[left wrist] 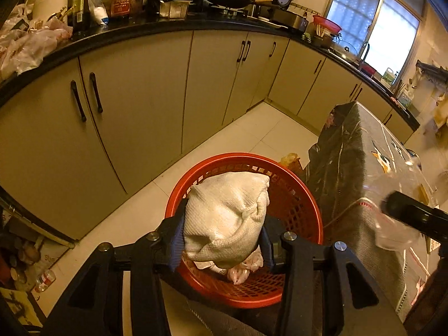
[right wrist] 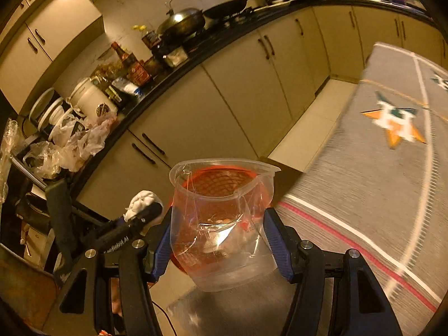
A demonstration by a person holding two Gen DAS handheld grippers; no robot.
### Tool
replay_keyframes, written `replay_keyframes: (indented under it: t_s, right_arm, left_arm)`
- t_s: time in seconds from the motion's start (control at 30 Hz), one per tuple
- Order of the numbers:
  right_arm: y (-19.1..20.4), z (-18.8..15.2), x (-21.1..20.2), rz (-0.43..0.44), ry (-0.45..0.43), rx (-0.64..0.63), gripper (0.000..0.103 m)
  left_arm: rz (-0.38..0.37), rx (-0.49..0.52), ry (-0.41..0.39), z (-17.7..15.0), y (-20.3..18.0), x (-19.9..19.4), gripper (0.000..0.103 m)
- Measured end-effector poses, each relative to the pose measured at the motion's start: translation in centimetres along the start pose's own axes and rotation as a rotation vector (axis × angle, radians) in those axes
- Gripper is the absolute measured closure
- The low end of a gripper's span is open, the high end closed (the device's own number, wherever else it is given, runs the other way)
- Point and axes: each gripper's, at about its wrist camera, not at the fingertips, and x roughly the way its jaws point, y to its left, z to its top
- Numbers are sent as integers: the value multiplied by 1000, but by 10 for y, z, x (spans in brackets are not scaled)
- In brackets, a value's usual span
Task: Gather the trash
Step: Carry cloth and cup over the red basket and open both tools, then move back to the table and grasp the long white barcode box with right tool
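— While the left gripper (left wrist: 221, 240) is clamping its jaws on the white cloth bundle (left wrist: 226, 215) above the red basket (left wrist: 305, 210), what is getting hidden?

— Most of the basket's inside; pink scraps (left wrist: 240, 273) are peeking out below.

— And the right gripper (right wrist: 218, 240)?

— Squeezing a cracked clear plastic cup (right wrist: 221, 224), blurring the basket behind it. The cloth-covered bench (right wrist: 378, 173) is lying right.

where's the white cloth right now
In the left wrist view, the white cloth is clamped in the left gripper, directly above the red basket on the floor.
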Motion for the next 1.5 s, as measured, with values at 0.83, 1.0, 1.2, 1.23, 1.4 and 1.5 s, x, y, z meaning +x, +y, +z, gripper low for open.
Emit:
replay_keyframes:
  t_s: [0.83, 1.0, 1.2, 1.23, 1.4, 1.5]
  right_arm:
    - [0, -17, -32, 9, -53, -13, 24]
    - [5, -29, -63, -10, -101, -43, 23]
    - [-5, -45, -93, -32, -133, -35, 22]
    - [-9, -49, -99, -37, -138, -24, 22]
    - [-32, -62, -124, -49, -163, 29, 22]
    - [-42, -70, -139, -61, -184, 50, 22]
  left_arm:
    - [184, 81, -63, -32, -27, -36, 29]
    - [219, 115, -87, -40, -43, -53, 29]
    - [217, 140, -97, -47, -59, -69, 28]
    - [217, 146, -98, -48, -62, -70, 28]
    - [210, 184, -106, -57, -82, -81, 28]
    - [206, 213, -112, -62, -96, -87, 28]
